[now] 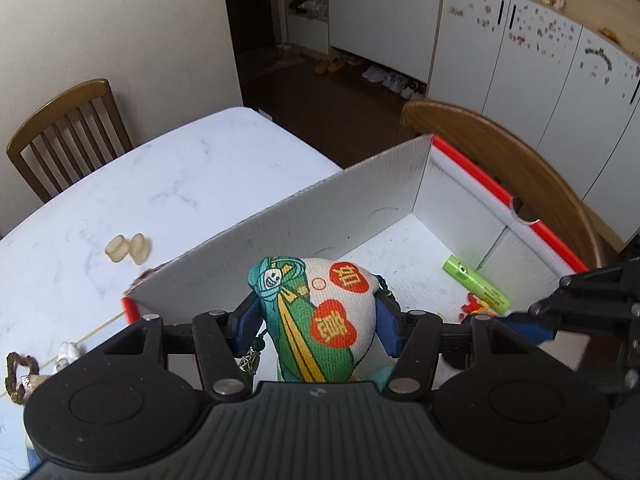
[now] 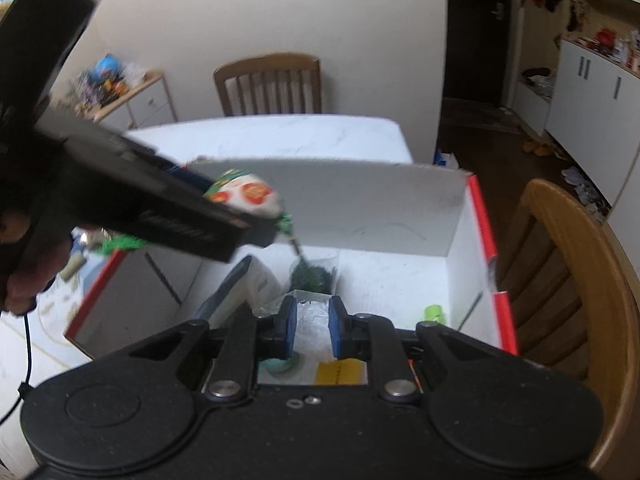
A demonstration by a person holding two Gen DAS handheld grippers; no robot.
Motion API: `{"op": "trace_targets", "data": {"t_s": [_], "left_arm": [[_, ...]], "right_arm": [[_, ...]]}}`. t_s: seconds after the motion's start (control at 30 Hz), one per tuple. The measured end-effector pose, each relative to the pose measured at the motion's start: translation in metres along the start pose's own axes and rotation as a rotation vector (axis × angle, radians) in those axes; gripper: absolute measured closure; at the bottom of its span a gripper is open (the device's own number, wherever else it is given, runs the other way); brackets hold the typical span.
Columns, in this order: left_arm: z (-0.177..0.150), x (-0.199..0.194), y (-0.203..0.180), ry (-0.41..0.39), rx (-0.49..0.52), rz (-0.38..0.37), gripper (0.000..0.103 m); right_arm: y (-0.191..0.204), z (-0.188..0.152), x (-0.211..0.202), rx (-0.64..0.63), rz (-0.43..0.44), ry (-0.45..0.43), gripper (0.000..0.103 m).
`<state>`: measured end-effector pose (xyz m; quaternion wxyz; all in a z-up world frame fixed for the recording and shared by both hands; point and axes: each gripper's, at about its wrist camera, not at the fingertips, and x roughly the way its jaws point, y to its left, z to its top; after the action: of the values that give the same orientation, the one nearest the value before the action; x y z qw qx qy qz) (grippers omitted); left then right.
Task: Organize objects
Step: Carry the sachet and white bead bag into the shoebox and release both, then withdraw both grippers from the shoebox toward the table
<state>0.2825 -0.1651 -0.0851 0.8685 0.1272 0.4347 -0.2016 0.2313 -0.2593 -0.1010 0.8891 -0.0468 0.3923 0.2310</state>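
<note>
In the lower middle of the left wrist view, the left gripper [image 1: 316, 320] is closed on a stuffed white fabric pouch with green bands and red patches bearing yellow characters [image 1: 320, 312]. Its blue pads [image 1: 386, 322] press the pouch from both sides, and the pouch stands upright between them, just above the near edge of the white corrugated cardboard box with red rim [image 1: 360, 200]. The box fills the middle and right of this frame and sits on the white marble-patterned table [image 1: 160, 184].

Inside the box, at the right of the frame, a bright green tube with printed label [image 1: 478, 284] lies on the floor of the box, and a small red object [image 1: 472, 306] lies just beside it. At the left of the frame, two small cream-coloured rounded pieces [image 1: 128, 248] rest on the table outside the box, and a brown braided ring [image 1: 20, 376] lies at the lower left edge.

In the right wrist view, the right gripper [image 2: 313, 328] is in the lower middle, over the inside of the box [image 2: 360, 200]. Its jaws are partly apart, and clear crinkled plastic [image 2: 312, 316] shows between them; I cannot tell whether they grip it. A dark green tassel [image 2: 312, 276] hangs just beyond it. The pouch [image 2: 244, 196] appears at the upper left, near the back wall of the box.
</note>
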Motion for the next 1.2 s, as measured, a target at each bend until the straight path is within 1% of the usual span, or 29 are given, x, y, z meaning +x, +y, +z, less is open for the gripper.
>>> {"op": "trace_targets", "data": {"t_s": [0.2, 0.4, 0.5, 0.63, 0.77, 0.9, 1.0, 1.07, 1.1, 1.17, 1.2], "left_arm": [[-0.001, 0.019, -0.004, 0.043, 0.007, 0.002, 0.045], [0.000, 0.026, -0.008, 0.058, 0.015, 0.002, 0.045], [0.001, 0.029, -0.009, 0.063, 0.012, 0.004, 0.044], [0.000, 0.030, -0.009, 0.059, -0.001, 0.009, 0.044], [-0.002, 0.027, -0.009, 0.050, -0.009, 0.008, 0.041], [-0.006, 0.023, -0.007, 0.042, -0.023, 0.008, 0.039], [-0.008, 0.017, -0.007, 0.032, -0.029, 0.011, 0.038], [-0.010, 0.013, -0.007, 0.022, -0.032, 0.014, 0.035], [-0.011, 0.010, -0.007, 0.015, -0.035, 0.013, 0.034], [-0.012, 0.003, -0.007, 0.002, -0.037, 0.014, 0.034], [-0.013, 0.000, -0.007, -0.005, -0.037, 0.015, 0.034]], "right_arm": [[0.005, -0.003, 0.017, -0.052, 0.034, 0.045, 0.087], [0.010, -0.008, 0.023, -0.097, 0.067, 0.089, 0.087], [0.009, -0.009, 0.023, -0.096, 0.070, 0.093, 0.087], [0.004, -0.007, 0.022, -0.058, 0.089, 0.104, 0.086], [-0.002, -0.007, 0.017, -0.027, 0.103, 0.101, 0.079], [-0.010, -0.005, 0.012, 0.010, 0.108, 0.096, 0.076], [-0.014, -0.005, 0.008, 0.022, 0.106, 0.087, 0.070], [-0.015, -0.006, 0.004, 0.028, 0.101, 0.076, 0.058], [-0.016, -0.006, 0.002, 0.033, 0.102, 0.067, 0.055], [-0.018, -0.006, -0.001, 0.040, 0.107, 0.056, 0.048], [-0.019, -0.006, -0.003, 0.042, 0.107, 0.050, 0.046]]}}
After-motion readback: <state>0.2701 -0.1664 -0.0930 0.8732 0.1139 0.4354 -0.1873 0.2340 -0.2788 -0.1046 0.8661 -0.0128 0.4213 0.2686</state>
